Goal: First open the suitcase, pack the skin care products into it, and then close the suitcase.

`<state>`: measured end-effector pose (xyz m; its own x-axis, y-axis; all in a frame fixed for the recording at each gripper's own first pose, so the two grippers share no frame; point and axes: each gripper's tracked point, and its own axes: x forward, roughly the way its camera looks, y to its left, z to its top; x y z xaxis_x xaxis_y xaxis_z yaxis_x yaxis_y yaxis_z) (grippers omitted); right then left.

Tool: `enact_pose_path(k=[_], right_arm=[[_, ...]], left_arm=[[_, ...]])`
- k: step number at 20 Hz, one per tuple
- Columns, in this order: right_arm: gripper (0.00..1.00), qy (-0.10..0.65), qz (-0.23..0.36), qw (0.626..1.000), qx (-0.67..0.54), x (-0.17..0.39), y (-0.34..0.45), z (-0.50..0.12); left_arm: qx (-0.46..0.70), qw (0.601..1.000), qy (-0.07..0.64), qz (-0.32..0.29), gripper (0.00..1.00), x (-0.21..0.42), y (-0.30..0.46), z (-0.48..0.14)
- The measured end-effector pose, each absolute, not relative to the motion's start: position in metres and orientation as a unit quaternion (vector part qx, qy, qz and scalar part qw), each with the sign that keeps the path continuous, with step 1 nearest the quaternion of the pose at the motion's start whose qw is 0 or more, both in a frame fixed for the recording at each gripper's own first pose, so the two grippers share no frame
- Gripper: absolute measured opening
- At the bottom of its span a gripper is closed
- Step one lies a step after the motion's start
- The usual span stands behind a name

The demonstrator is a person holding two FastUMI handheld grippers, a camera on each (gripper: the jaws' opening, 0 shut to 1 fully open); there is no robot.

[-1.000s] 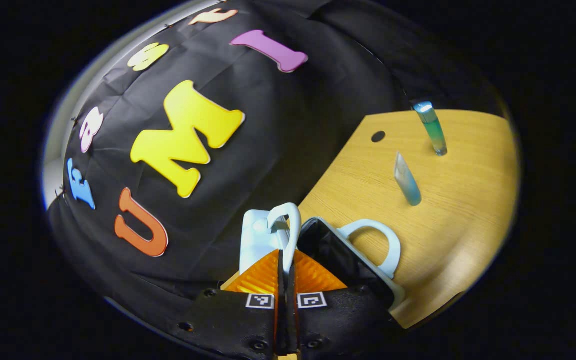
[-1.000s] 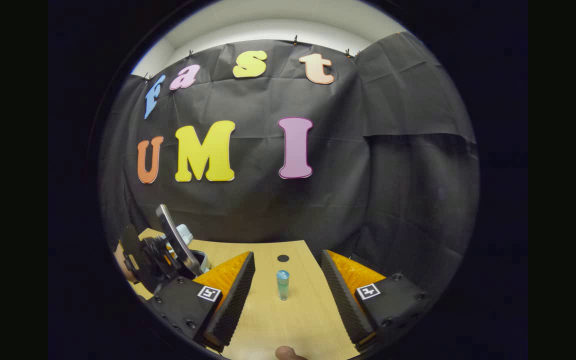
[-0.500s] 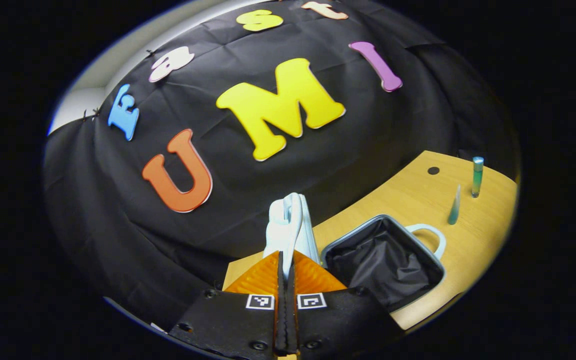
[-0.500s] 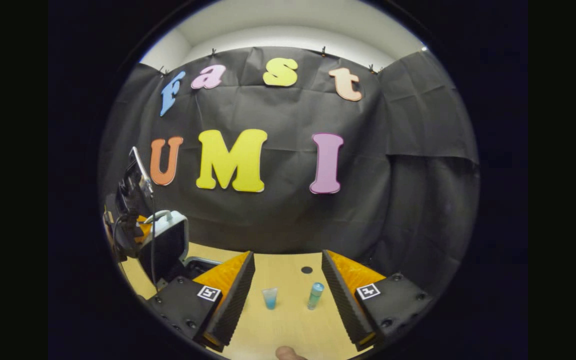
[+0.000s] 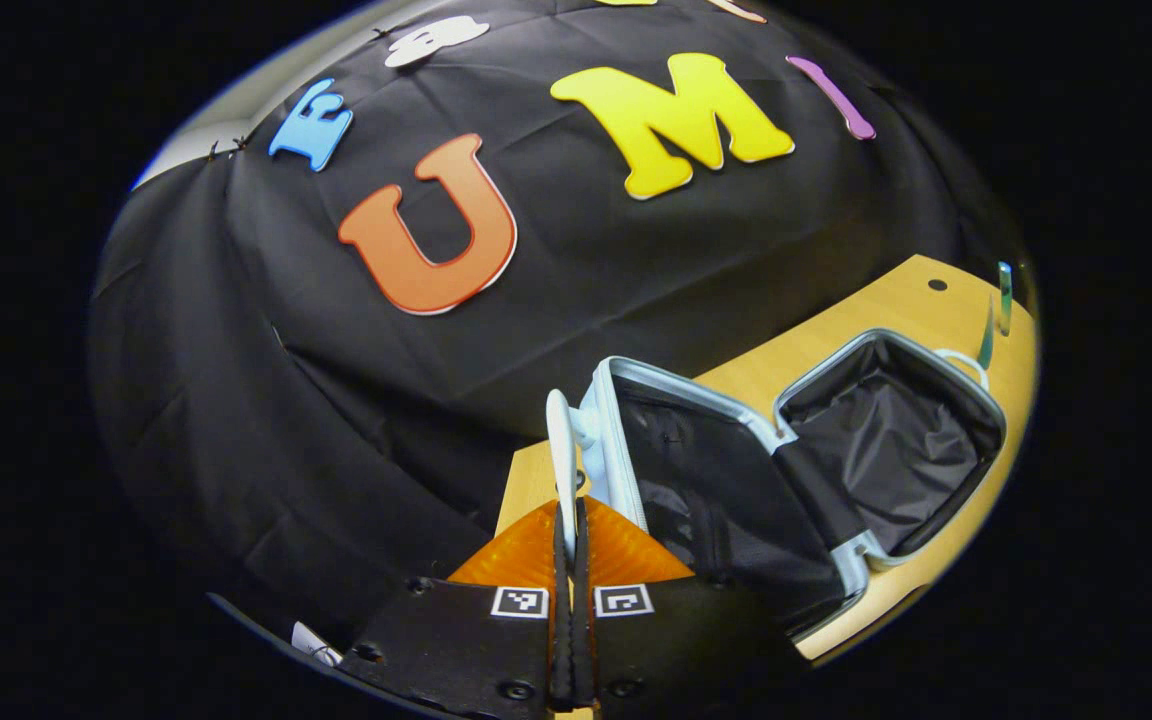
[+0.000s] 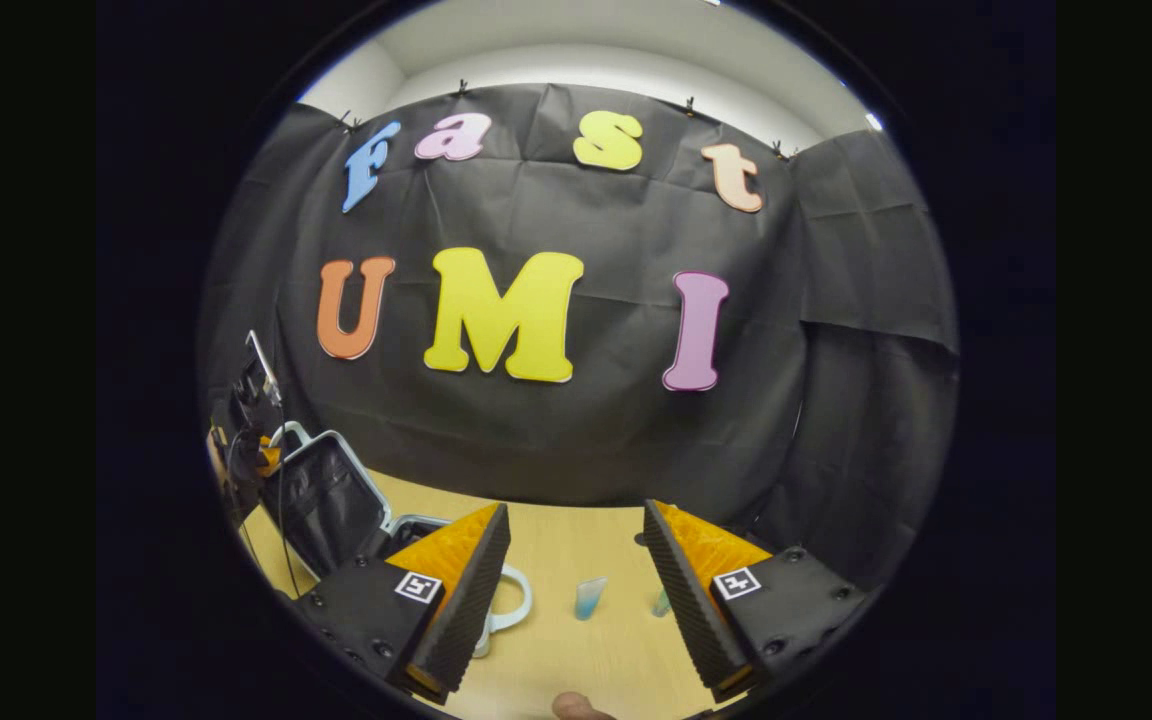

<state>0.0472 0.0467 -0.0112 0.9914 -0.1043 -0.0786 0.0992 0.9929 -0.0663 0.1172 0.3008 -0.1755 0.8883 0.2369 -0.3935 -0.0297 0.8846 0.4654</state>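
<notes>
Left gripper view, and right up close the left gripper (image 5: 568, 520) has its two fingers pinched together on the pale handle (image 5: 561, 455) of the suitcase lid (image 5: 696, 470), holding that lid swung out and tilted. Just beyond, the suitcase base (image 5: 896, 430) lies flat on the wooden table (image 5: 806, 350), its black lining on show and nothing in it that I can see. The lid's lining looks bare as well. The base's own handle (image 5: 961, 362) sticks out toward the far edge, where two slim skin care tubes (image 5: 996, 310) stand, well apart from the case.

Over to the right gripper view: the right gripper (image 6: 576, 560) has its jaws spread wide, holding nothing, hovering above the table. Between its fingers and a little farther off stand the blue tube (image 6: 589, 597) and the green tube (image 6: 662, 602), upright by the look of them. Off to the left, the open suitcase (image 6: 331, 500) with the other gripper at its lid.

My read: the opening step is all but done. Next, the lid needs laying down or releasing, and the wide jaws should close on the nearer tube and carry it to the base.
</notes>
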Motion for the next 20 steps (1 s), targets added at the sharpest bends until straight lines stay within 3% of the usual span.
enact_pose_path(k=[9, 14, 16, 17, 18, 19, 20], right_arm=[[0.80, 0.073, -0.060, 0.993, -0.070, 0.034, 0.076, -0.026], [0.80, 0.081, -0.059, 0.992, -0.079, 0.027, 0.093, -0.033], [0.80, 0.084, -0.054, 0.991, -0.085, 0.025, 0.100, -0.037], [0.80, 0.084, -0.051, 0.991, -0.090, 0.022, 0.103, -0.037], [0.80, 0.083, -0.048, 0.991, -0.096, 0.020, 0.104, -0.038], [0.80, 0.080, -0.047, 0.991, -0.101, 0.019, 0.104, -0.037], [0.80, 0.079, -0.046, 0.990, -0.104, 0.018, 0.103, -0.038]], left_arm=[[0.142, 0.942, 0.300, 0.049, 0.03, 0.125, 0.361, -0.288], [0.088, 0.948, 0.302, 0.044, 0.05, 0.121, 0.366, -0.320], [0.083, 0.941, 0.323, 0.052, 0.13, 0.116, 0.370, -0.338], [0.078, 0.946, 0.309, 0.054, 0.22, 0.116, 0.372, -0.335], [0.079, 0.949, 0.300, 0.063, 0.12, 0.117, 0.377, -0.328], [0.085, 0.948, 0.297, 0.076, 0.39, 0.117, 0.385, -0.329], [0.087, 0.948, 0.295, 0.086, 0.48, 0.116, 0.390, -0.327]])
